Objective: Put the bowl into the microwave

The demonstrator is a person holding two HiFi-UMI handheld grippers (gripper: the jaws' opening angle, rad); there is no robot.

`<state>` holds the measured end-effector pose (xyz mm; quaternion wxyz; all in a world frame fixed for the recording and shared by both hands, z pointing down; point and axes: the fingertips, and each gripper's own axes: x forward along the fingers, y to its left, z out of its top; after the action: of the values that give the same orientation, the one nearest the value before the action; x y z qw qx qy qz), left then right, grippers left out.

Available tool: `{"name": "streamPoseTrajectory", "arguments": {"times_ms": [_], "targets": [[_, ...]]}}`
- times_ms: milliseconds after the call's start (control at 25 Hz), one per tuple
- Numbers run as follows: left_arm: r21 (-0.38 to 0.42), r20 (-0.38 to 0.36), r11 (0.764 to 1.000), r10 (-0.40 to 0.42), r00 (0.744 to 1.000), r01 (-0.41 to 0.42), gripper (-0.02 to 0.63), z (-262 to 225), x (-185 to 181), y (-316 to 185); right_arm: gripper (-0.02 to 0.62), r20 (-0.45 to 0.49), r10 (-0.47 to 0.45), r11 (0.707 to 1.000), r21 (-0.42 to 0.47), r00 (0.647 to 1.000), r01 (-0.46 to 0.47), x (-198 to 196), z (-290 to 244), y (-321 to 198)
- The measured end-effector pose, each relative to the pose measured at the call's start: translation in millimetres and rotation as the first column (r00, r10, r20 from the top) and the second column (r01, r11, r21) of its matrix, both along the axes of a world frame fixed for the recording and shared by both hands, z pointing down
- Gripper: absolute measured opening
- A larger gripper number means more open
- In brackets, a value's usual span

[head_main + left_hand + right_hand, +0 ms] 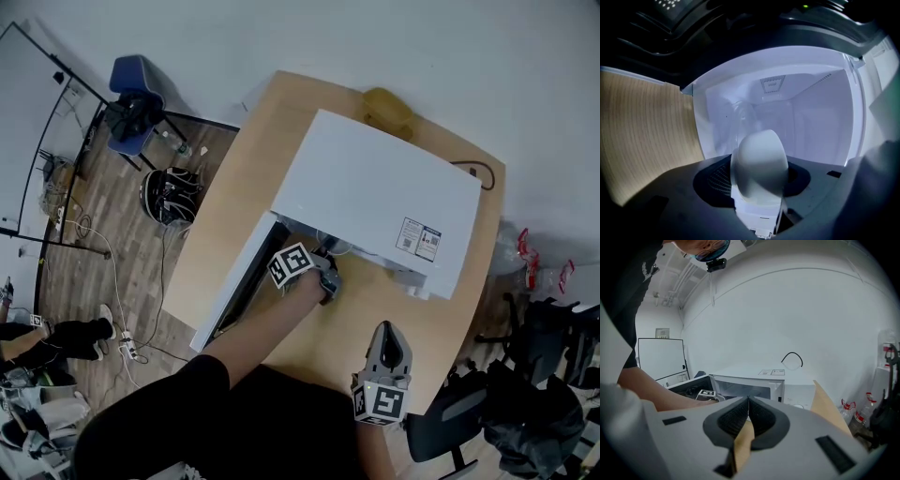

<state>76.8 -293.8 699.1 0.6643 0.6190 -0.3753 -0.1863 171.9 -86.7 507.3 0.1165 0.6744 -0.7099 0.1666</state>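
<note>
Wooden surface [234,169] is bearing the open microwave [375,197]; I'm grasping the white bowl [759,164] with the left hand-held gripper [326,275] at its mouth, aiming level and central; right hand-held gripper [388,337] is idling clenched, empty.

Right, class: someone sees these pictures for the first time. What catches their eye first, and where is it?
First, the big white microwave in the middle of the wooden table, with its door swung open. Next, the white bowl clamped in the left gripper, held at the mouth of the bright cavity. The right gripper hangs shut and empty near the table's front edge.
</note>
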Motion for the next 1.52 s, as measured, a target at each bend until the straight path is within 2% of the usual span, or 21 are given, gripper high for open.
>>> {"name": "streamPoseTrajectory", "arguments": {"times_ms": [240,640,680,920,1200,1240,1280,1320,1520], "targets": [[-0.001,0.133,0.999,0.054,0.99,-0.054,0.216,-2,4,1,0.061,0.006,-0.009,1.0,0.003,1.0,0.009,-4,-2,4],[-0.036,0.21,0.999,0.034,0.977,-0.027,0.216,2,1,2,0.061,0.013,0.009,1.0,0.027,1.0,-0.01,4,-8,12],[-0.046,0.216,0.999,0.027,0.976,-0.017,0.24,5,-1,3,0.061,0.014,0.011,1.0,0.027,1.0,-0.011,5,-8,13],[-0.068,0.195,0.998,0.015,0.981,-0.002,0.242,8,-3,3,0.061,0.024,0.004,1.0,0.026,1.0,-0.005,5,-6,14],[-0.067,0.279,0.997,0.045,0.959,-0.028,0.253,7,-6,3,0.061,0.034,-0.009,1.0,0.029,0.999,0.008,-1,-7,16],[-0.062,0.289,0.998,0.044,0.956,-0.027,0.244,6,-7,2,0.061,0.035,-0.009,1.0,0.029,0.999,0.008,-1,-7,16],[-0.058,0.297,0.998,0.043,0.954,-0.027,0.195,4,-8,2,0.061,0.035,-0.011,1.0,0.03,0.999,0.01,-1,-7,17],[-0.057,0.3,0.998,0.043,0.953,-0.027,0.195,3,-7,2,0.061,0.034,-0.012,0.999,0.031,0.999,0.011,0,-8,17],[-0.039,0.22,0.999,0.009,0.976,0.0,0.192,-5,-1,-5,0.061,0.029,-0.001,1.0,0.029,1.0,0.0,4,-8,18]]}}
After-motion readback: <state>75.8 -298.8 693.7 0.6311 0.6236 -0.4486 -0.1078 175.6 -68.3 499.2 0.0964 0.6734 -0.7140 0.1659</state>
